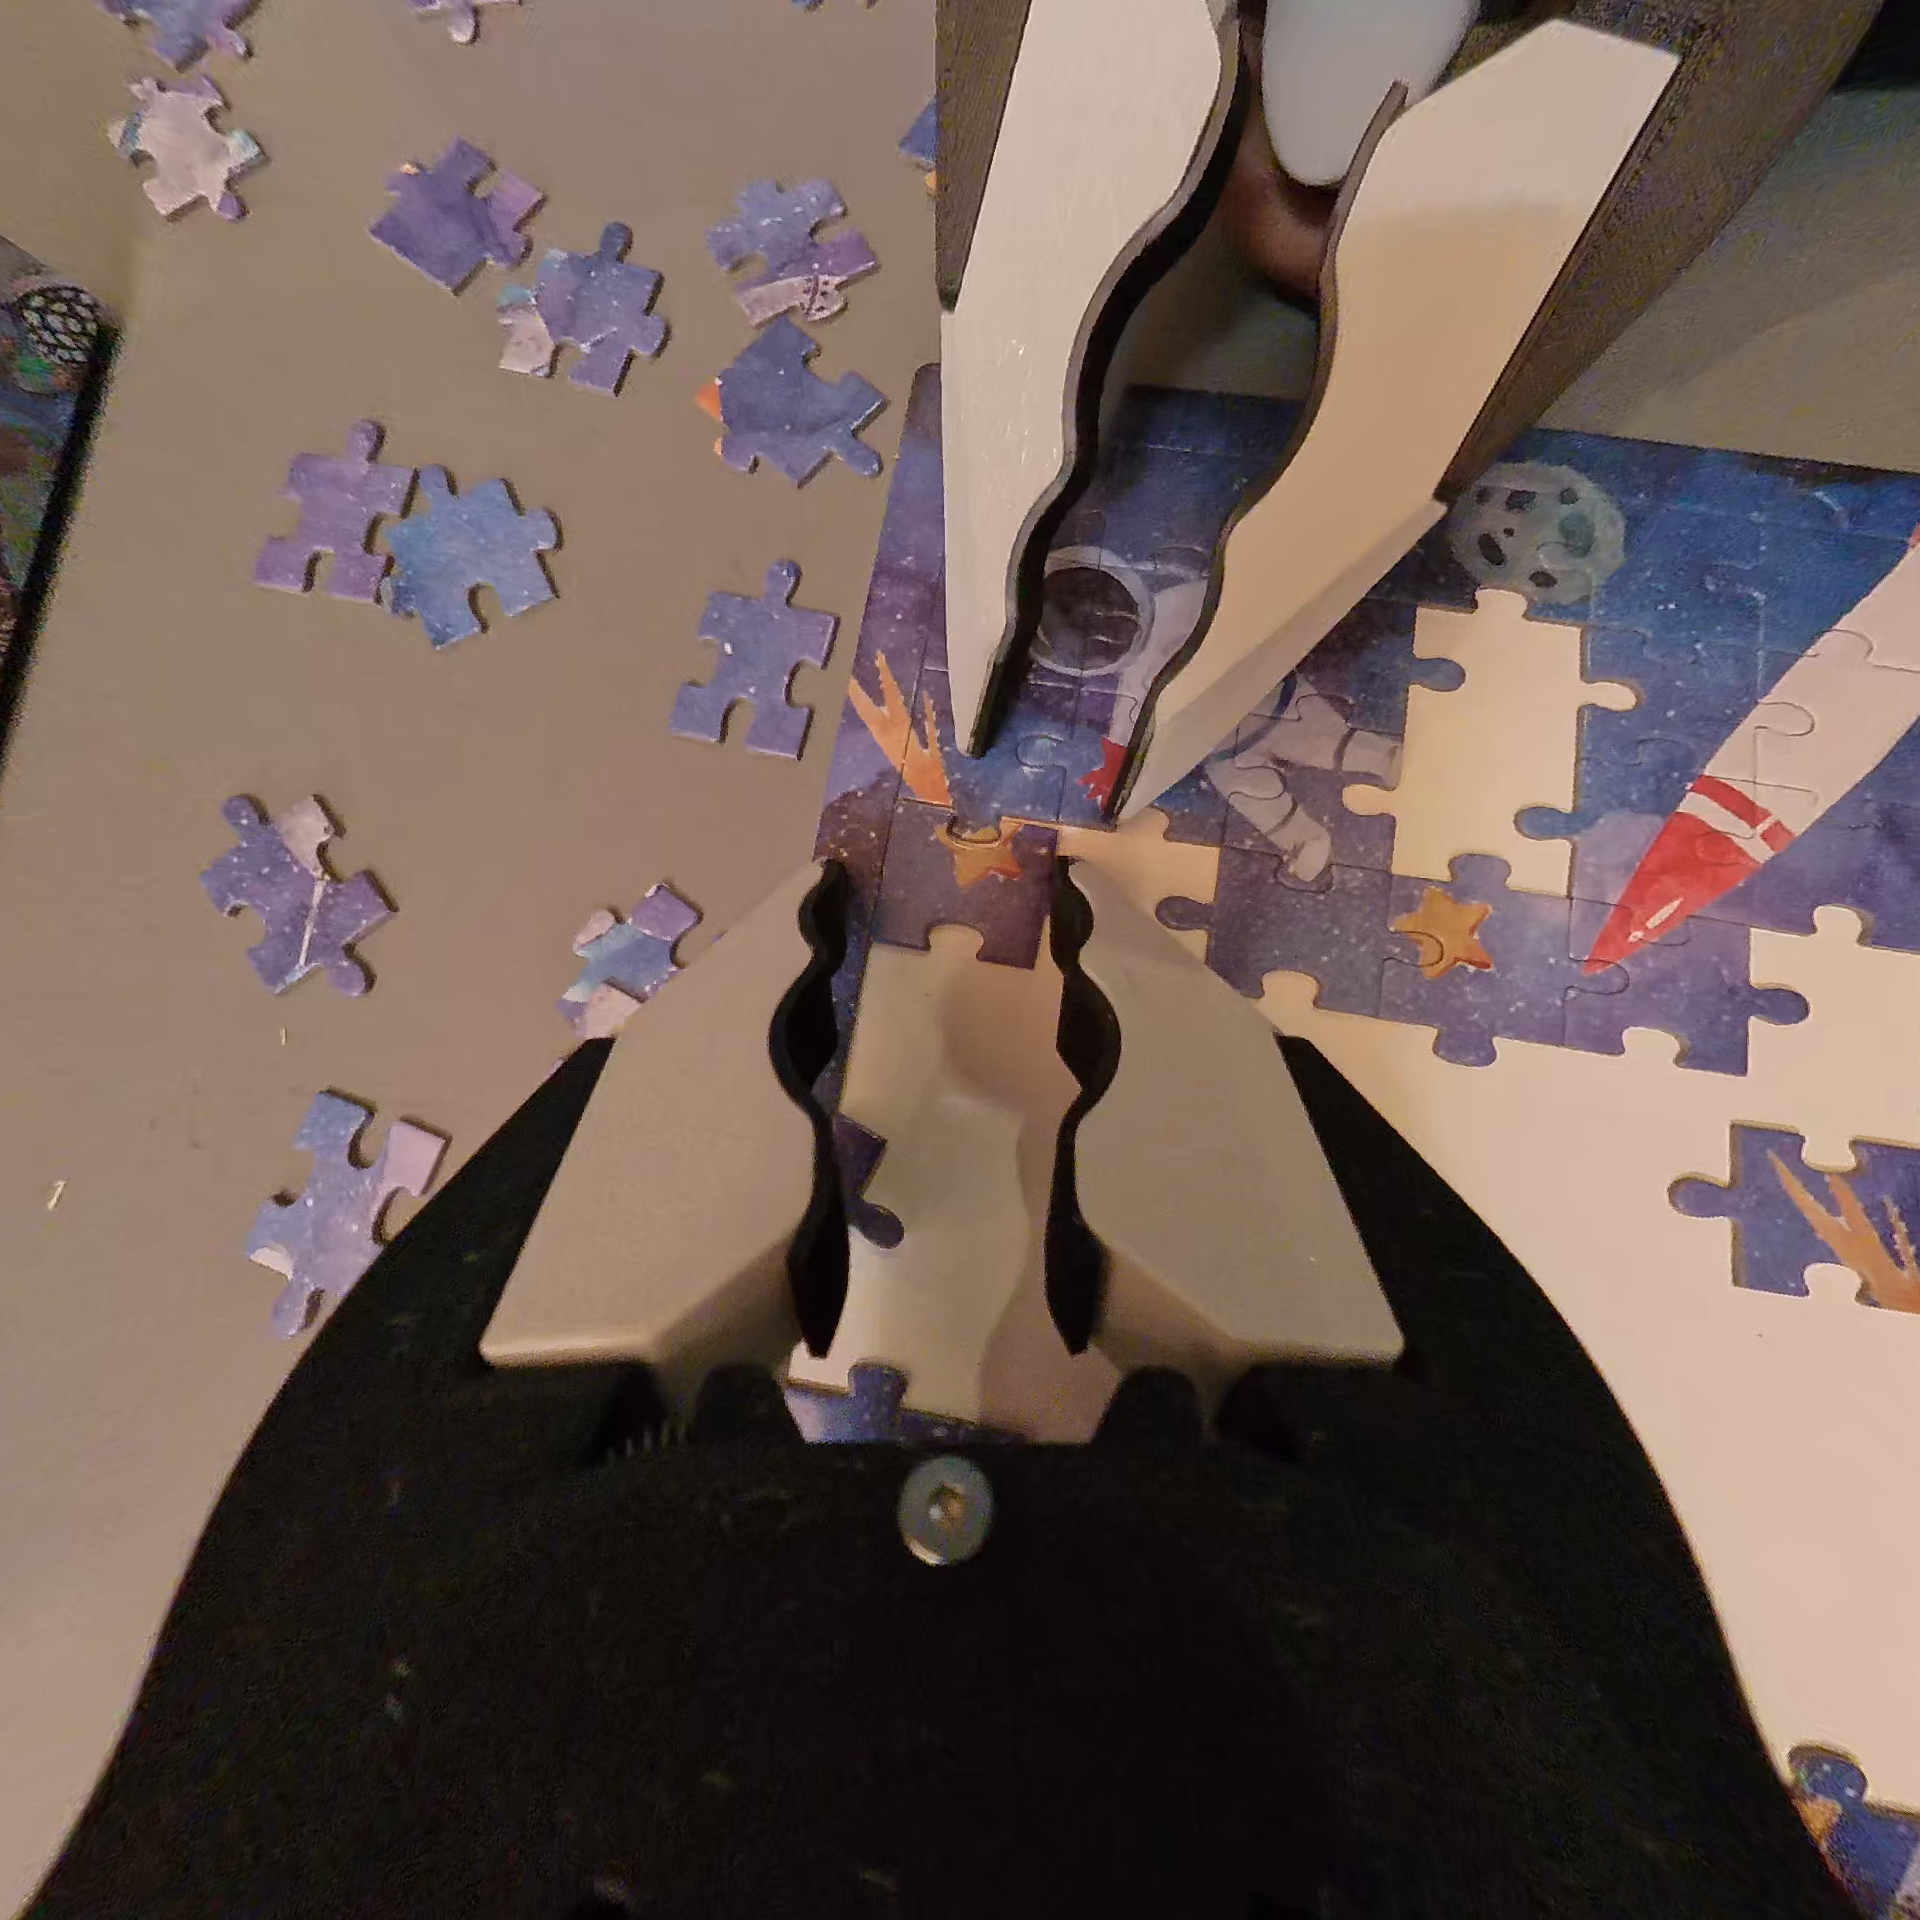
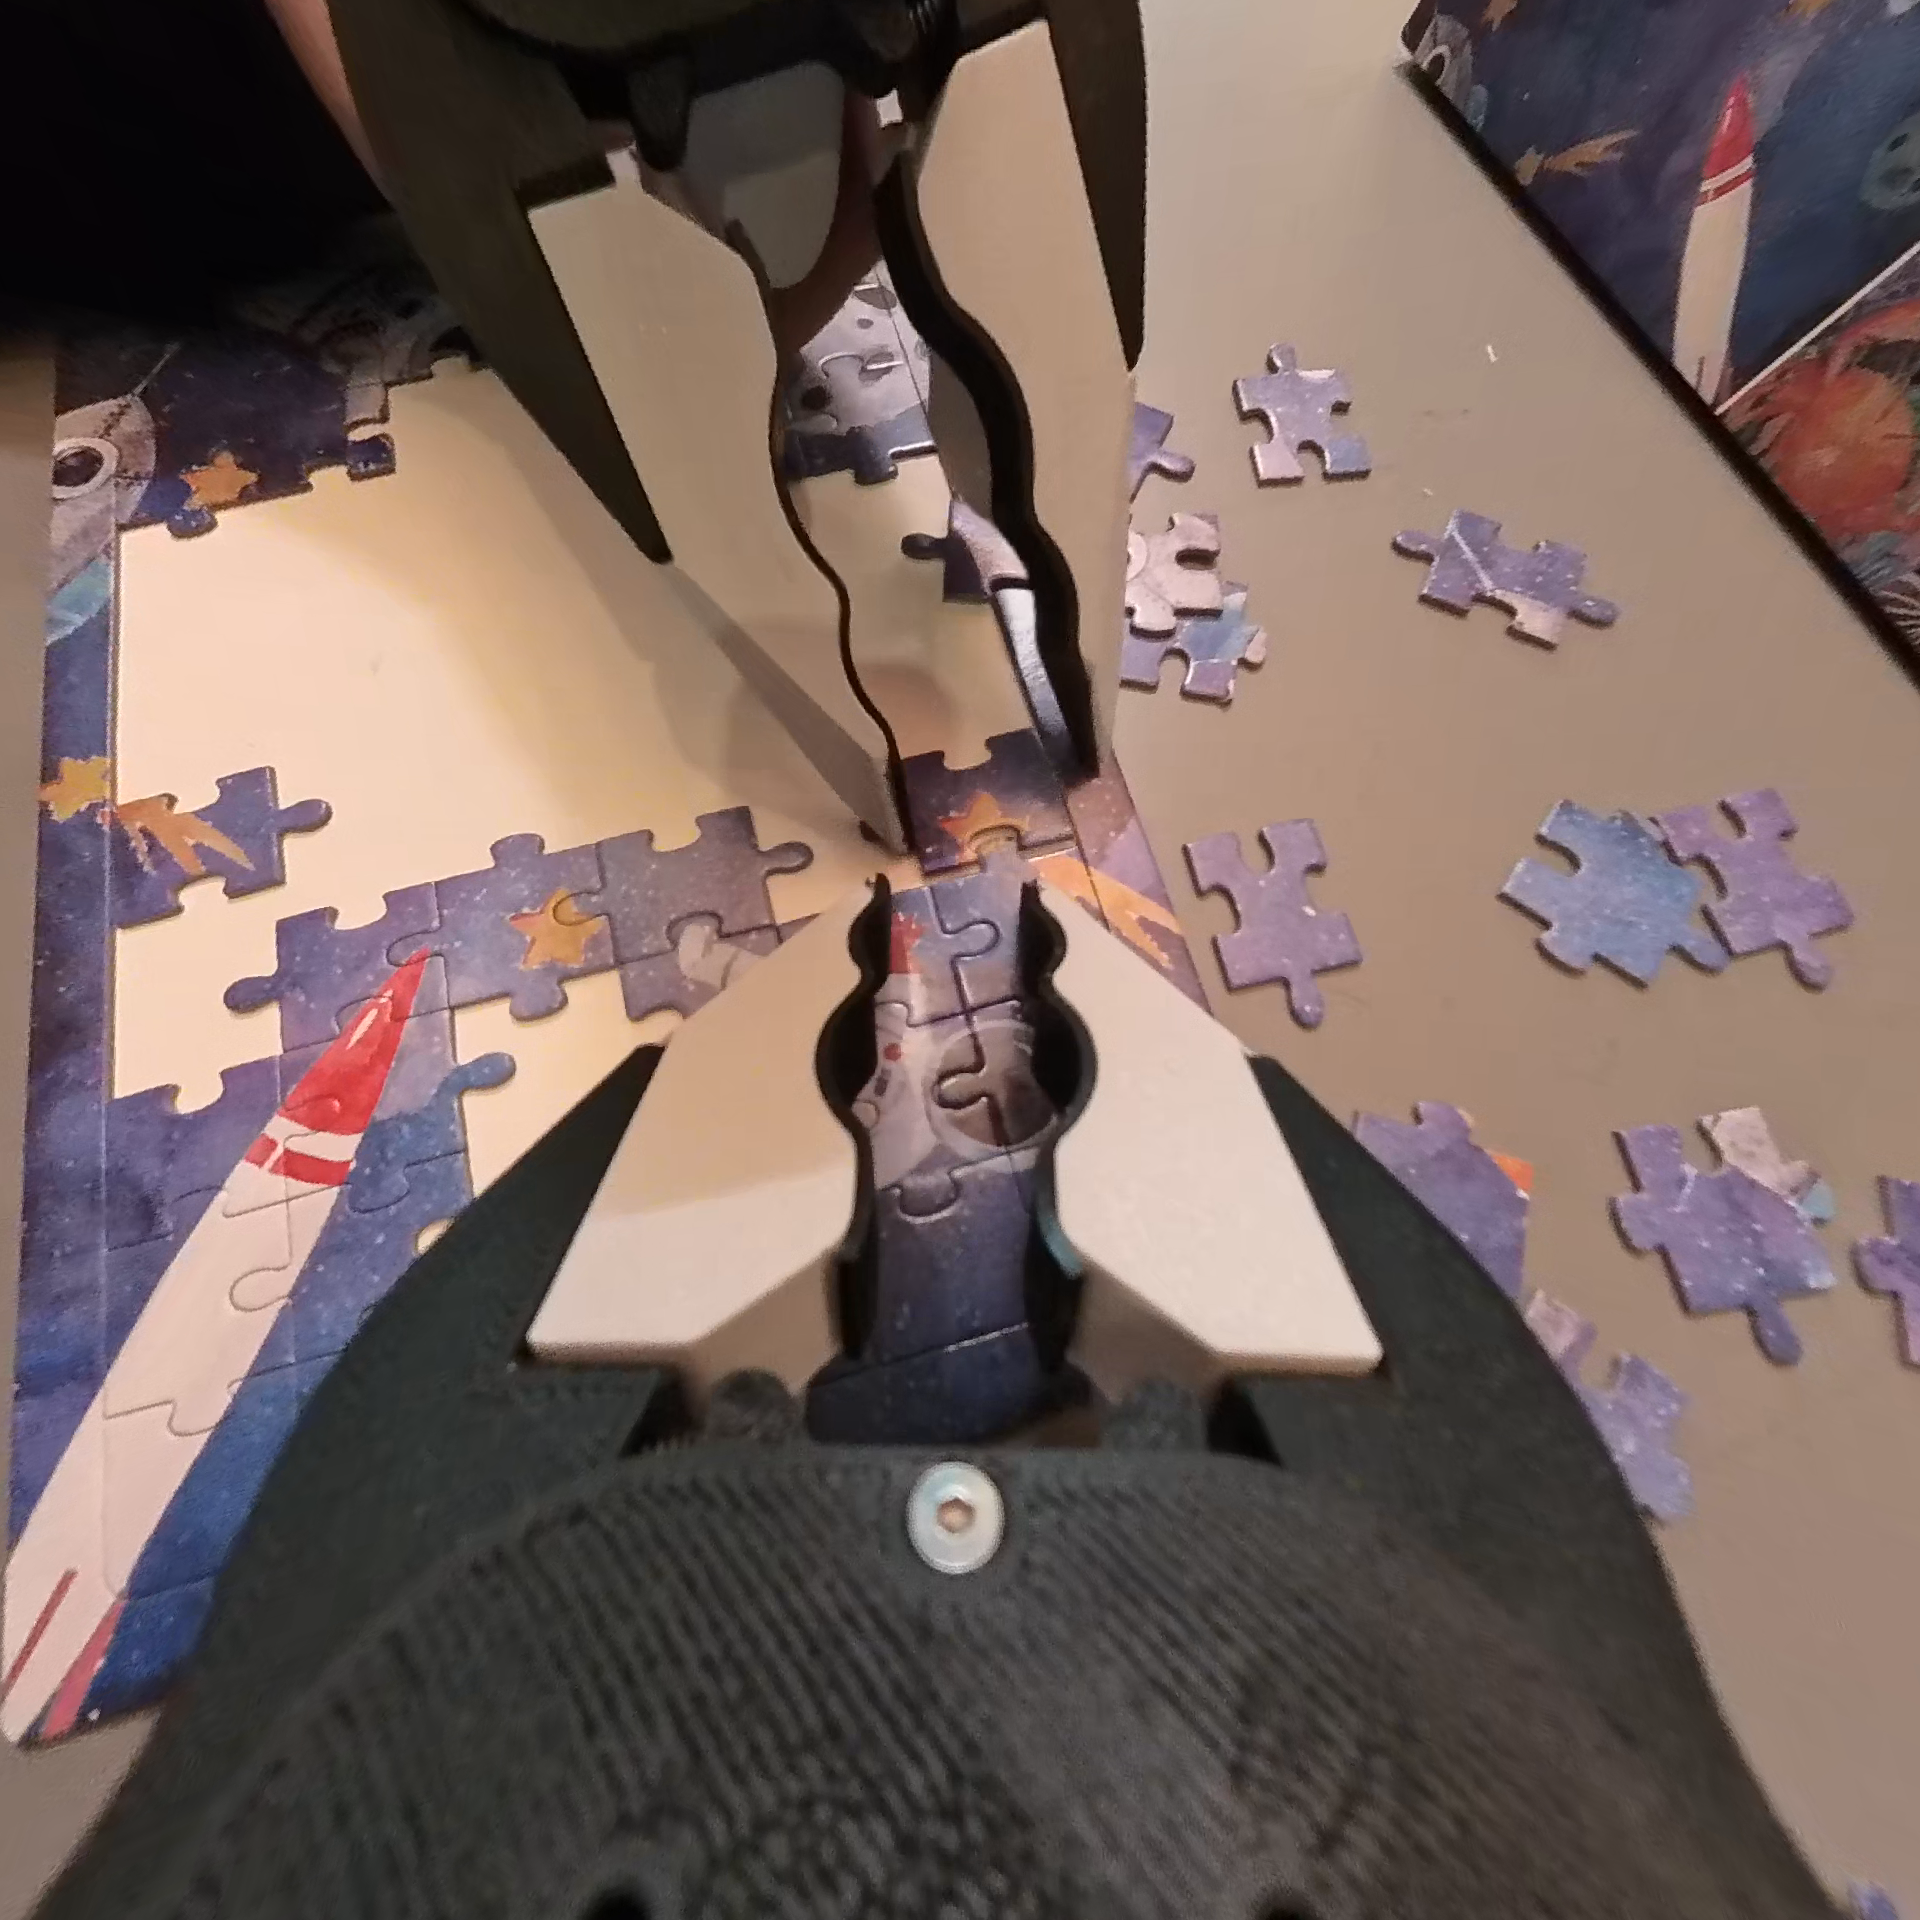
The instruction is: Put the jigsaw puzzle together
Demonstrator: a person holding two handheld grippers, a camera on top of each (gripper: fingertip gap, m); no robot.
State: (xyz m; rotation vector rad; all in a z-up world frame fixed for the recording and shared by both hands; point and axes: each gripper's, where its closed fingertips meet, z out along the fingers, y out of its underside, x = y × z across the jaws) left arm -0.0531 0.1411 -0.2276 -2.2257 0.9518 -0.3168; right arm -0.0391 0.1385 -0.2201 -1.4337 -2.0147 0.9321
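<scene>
Left wrist view: your left gripper [image 1: 951,862] straddles the star puzzle piece [image 1: 971,883] at the puzzle's [image 1: 1621,582] edge, jaws released. Your right gripper [image 2: 951,883] faces it, jaws parted over joined pieces. Loose pieces [image 1: 468,561] dot the counter [image 1: 156,675].

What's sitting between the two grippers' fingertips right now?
In both wrist views, one purple puzzle piece with an orange star lies between the left gripper and right gripper.

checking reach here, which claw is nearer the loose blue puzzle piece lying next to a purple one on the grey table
Left. The left claw sits on the star piece at the puzzle's edge, toward the loose blue piece. The right claw rests farther in on the assembled astronaut pieces.
</scene>
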